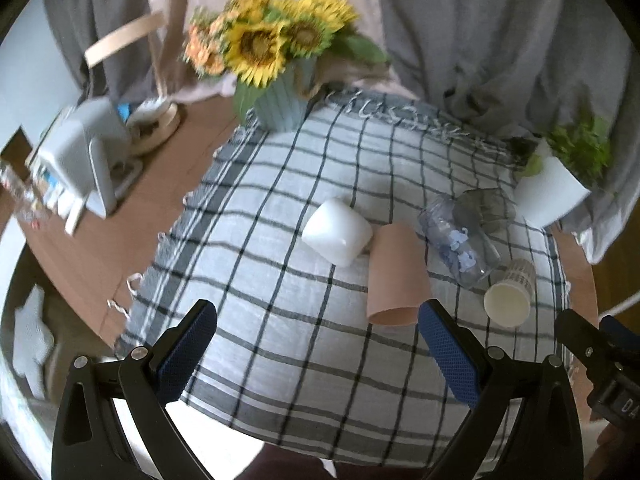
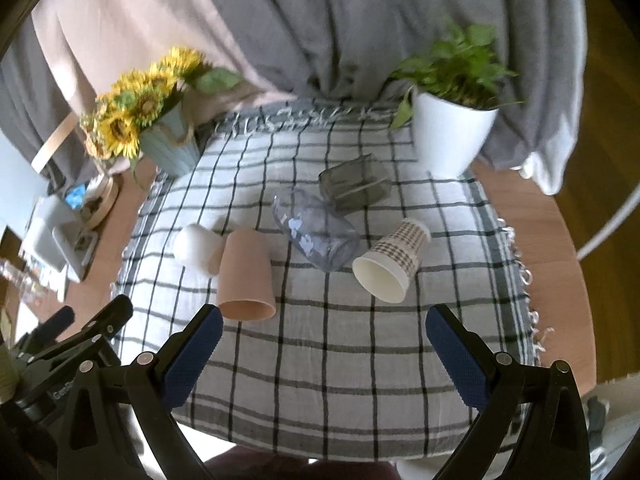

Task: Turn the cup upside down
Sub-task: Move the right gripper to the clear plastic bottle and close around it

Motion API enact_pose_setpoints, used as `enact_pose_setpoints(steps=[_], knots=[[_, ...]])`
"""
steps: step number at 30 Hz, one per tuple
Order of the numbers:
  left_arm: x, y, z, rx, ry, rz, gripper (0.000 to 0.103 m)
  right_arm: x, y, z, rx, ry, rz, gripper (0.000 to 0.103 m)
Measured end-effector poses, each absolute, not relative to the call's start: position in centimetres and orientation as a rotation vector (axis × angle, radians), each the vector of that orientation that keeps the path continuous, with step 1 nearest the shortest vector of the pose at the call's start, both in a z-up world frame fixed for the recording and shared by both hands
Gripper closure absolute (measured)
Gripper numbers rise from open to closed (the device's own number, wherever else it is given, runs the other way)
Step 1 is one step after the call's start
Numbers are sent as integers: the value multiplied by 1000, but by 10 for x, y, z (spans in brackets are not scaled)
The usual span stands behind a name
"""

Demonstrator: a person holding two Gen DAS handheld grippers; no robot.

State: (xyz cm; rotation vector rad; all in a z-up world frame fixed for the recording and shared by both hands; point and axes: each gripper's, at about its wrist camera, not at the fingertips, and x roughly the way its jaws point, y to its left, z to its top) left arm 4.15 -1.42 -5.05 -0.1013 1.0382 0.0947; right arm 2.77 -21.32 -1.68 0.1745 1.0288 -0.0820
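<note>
Both tongs spread w/ nothing between them, left tongs point(image 1: 316, 344) & right tongs point(image 2: 324, 344) hovering over checked cloth point(image 2: 320, 360) on counter point(image 2: 560, 280), pink cup point(image 2: 245, 276) lying on its side, mouth toward camera, touching white cup point(image 2: 196, 246), paper cup point(image 2: 394, 260) & clear glass point(image 2: 316, 234) also tipped over.

In front of me is a round wooden surface point(image 2: 560, 240), mostly covered by a white cloth with dark checks point(image 2: 320, 340) and a fringed far edge. Behind it hang grey curtains point(image 2: 320, 20), with a pale pink drape point(image 2: 120, 20) to the left. At the back left stands a ribbed blue vase of sunflowers point(image 1: 276, 64); at the back right, a white pot with a leafy green plant point(image 2: 452, 136). A curved wooden chair back point(image 1: 124, 38) shows at the far left, above a blurred cluster of grey and white items point(image 1: 80, 160). Soft daylight falls across everything.
</note>
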Motion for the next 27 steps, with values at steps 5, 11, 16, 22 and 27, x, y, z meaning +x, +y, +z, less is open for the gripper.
enact_pose_setpoints(steps=[5, 11, 16, 22, 27], knots=[[55, -25, -54, -137, 1032, 200, 0, 66, -219, -32, 103, 1103, 10, 1], [77, -30, -64, -191, 1042, 325, 0, 119, -224, -52, 6, 1191, 129, 1], [93, -34, -81, -282, 1095, 396, 0, 161, -225, -69, -52, 1288, 216, 1], [107, -37, -98, -309, 1129, 497, 0, 202, -222, -96, -123, 1374, 295, 1], [115, -39, -106, -304, 1152, 522, 0, 223, -220, -127, -103, 1474, 352, 3]])
